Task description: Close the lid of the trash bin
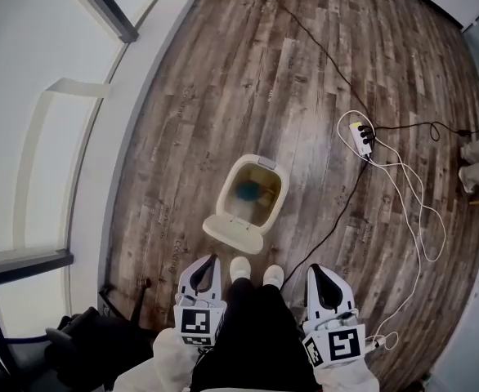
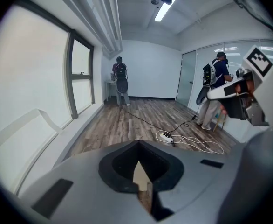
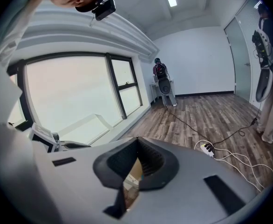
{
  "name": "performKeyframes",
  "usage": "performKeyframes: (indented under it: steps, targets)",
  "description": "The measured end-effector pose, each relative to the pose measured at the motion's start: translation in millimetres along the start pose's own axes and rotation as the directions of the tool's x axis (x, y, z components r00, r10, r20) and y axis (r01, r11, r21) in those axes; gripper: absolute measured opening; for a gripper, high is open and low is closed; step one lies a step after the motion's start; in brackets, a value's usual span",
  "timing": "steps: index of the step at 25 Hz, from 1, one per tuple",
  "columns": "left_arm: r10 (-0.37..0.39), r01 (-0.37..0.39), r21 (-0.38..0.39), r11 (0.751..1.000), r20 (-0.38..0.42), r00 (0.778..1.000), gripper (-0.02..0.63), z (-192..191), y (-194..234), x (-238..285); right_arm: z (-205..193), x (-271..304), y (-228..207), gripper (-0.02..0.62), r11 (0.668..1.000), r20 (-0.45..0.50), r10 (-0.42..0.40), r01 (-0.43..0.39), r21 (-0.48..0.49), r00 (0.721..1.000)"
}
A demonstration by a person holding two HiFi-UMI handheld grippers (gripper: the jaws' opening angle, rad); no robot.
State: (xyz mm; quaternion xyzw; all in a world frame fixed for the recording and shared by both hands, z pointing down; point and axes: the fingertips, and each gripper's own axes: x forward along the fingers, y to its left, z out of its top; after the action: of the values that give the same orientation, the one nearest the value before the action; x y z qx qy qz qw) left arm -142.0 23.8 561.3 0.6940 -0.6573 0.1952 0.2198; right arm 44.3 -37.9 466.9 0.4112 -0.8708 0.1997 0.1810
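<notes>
A cream trash bin (image 1: pixel 238 170) stands on the wooden floor just ahead of the person's shoes, with something teal inside. Its lid (image 1: pixel 234 231) hangs open on the near side, tilted toward the shoes. My left gripper (image 1: pixel 210 261) and right gripper (image 1: pixel 315 271) are held low on either side of the legs, behind the bin and apart from it. Both have their jaws together with nothing held. In the left gripper view a sliver of the cream bin (image 2: pixel 140 175) shows through the jaw opening of the left gripper (image 2: pixel 139 142); the right gripper (image 3: pixel 137 139) frames the bin (image 3: pixel 134 170) the same way.
A white power strip (image 1: pixel 360 138) with white and black cables lies on the floor to the right. A raised window ledge (image 1: pixel 100 178) runs along the left. Dark gear (image 1: pixel 84 341) sits at lower left. Other people stand at the far wall (image 2: pixel 120 80) and at the right (image 2: pixel 215 92).
</notes>
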Motion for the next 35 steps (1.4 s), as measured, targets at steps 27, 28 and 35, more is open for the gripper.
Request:
performKeyframes:
  steps: [27, 28, 35]
  targets:
    - [-0.008, 0.008, -0.003, 1.0, -0.019, 1.0, 0.005, -77, 15, 96, -82, 40, -44, 0.023, 0.986, -0.042, -0.128, 0.132, 0.107, 0.991]
    - [-0.006, 0.006, 0.002, 1.0, -0.019, 1.0, 0.005, -75, 15, 99, -82, 39, -46, 0.023, 0.986, -0.043, -0.127, 0.131, 0.107, 0.991]
    - [-0.022, 0.022, 0.002, 1.0, -0.03, 0.999, 0.005, -70, 12, 123, -86, 40, -55, 0.023, 0.982, -0.046, -0.138, 0.143, 0.123, 0.989]
